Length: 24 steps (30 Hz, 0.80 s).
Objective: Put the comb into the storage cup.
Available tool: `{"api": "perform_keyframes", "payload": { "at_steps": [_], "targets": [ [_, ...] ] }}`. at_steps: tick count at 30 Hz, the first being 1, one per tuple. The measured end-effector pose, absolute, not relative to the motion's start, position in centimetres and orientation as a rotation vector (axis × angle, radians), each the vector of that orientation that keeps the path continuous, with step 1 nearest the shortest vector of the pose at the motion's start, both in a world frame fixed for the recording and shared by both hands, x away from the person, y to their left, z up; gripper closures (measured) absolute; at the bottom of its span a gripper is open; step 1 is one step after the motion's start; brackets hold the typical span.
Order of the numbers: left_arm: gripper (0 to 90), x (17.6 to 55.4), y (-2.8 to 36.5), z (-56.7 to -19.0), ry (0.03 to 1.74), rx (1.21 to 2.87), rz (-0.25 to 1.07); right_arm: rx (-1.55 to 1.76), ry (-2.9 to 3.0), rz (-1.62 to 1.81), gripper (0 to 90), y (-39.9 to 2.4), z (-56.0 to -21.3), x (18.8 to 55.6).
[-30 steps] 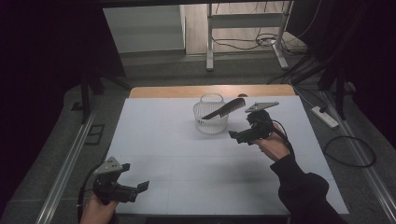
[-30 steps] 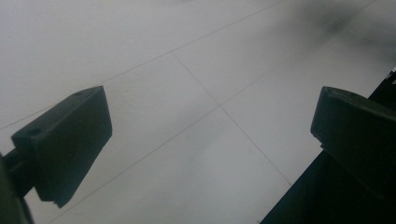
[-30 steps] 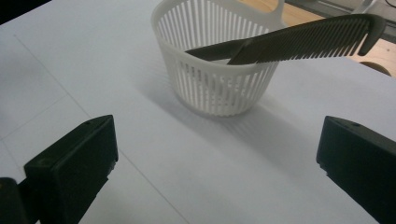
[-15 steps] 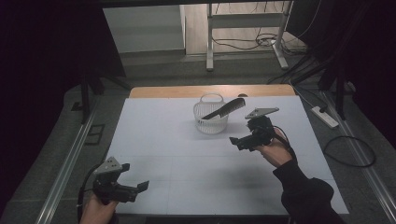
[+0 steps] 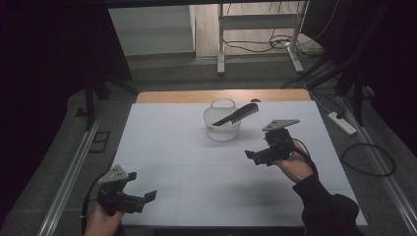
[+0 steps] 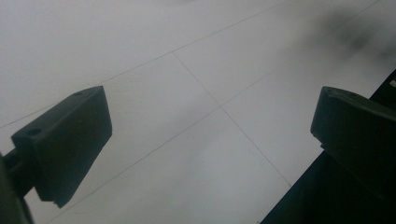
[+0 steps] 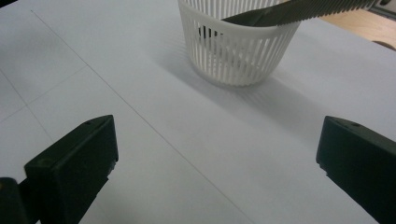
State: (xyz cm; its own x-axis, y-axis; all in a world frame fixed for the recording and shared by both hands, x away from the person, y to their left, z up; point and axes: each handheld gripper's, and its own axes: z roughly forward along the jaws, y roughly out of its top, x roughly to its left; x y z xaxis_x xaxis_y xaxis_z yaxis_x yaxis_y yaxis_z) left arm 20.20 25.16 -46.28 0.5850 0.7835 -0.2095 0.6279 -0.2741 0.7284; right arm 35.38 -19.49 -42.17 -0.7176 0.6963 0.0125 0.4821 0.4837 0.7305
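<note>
Right gripper (image 5: 253,156) has its jaws wide apart, holding nothing, near the white slotted basket (image 5: 222,129); black comb (image 5: 237,114) sits tilted inside, teeth end overhanging the rim; we judge any bump tips the light basket; left gripper (image 5: 147,197) gapes empty too.
</note>
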Motion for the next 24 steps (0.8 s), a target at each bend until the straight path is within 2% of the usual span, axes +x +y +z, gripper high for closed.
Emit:
{"api": "perform_keyframes", "payload": {
  "at_steps": [24],
  "targets": [
    [0.0, 20.2, 25.1, -46.3, 1.125, 1.998, 0.242, 1.013, 2.43, 1.06, 0.0, -22.0, -42.9, 32.5]
  ]
}}
